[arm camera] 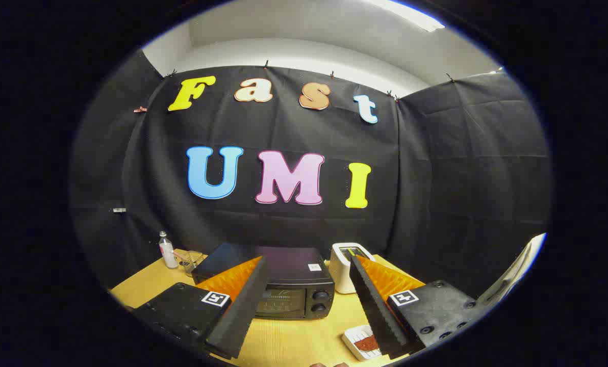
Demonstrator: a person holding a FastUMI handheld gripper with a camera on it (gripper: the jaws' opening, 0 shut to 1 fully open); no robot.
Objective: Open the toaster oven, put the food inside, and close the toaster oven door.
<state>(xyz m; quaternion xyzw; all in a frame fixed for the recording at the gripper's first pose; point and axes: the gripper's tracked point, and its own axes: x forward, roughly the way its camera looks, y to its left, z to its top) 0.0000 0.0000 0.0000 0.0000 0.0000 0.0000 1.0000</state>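
Wooden table (294, 341) bears a black toaster oven (271, 283), door closed, beyond the gripper's (311, 306) wide-spread, empty fingers.

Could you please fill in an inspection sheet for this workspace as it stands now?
Surface: wooden table, bare in front of the oven.
Job's things: black toaster oven, door closed, beyond the fingers; white tray holding reddish food, beside one finger.
Clutter: small bottle, clear container, white appliance, all beside the oven.
Grippers: gripper open, fingers spread, holding nothing.
Cables: nothing seen.
Surroundings: black cloth wall, ceiling light.
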